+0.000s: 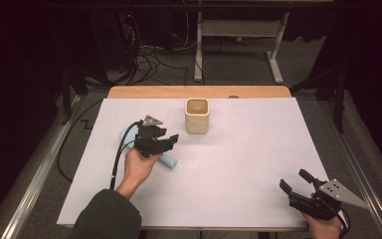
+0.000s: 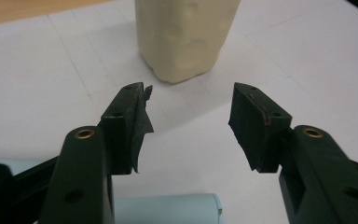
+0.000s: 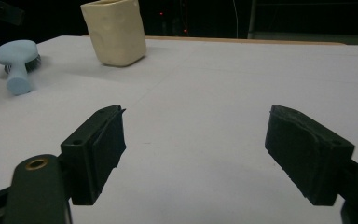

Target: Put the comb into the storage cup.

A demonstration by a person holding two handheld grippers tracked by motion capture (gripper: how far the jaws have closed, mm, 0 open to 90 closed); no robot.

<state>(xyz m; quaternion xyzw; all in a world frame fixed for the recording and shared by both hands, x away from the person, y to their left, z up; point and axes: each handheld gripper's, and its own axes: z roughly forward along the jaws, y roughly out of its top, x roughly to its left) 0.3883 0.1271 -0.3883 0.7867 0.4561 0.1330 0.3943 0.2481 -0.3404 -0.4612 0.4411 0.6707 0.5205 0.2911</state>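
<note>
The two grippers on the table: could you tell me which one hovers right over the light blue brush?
The left gripper, beside the cream cup, hovers over the light blue brush; the right gripper sits apart at the table's near corner.

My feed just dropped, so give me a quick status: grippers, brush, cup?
Left gripper open, empty, above the blue brush. Right gripper open, empty, near table corner. Brush lies flat beside the cream cup. Nothing between them.

Pale blue brush (image 3: 18, 63) lies flat near upright cream cup (image 1: 197, 115).
</note>
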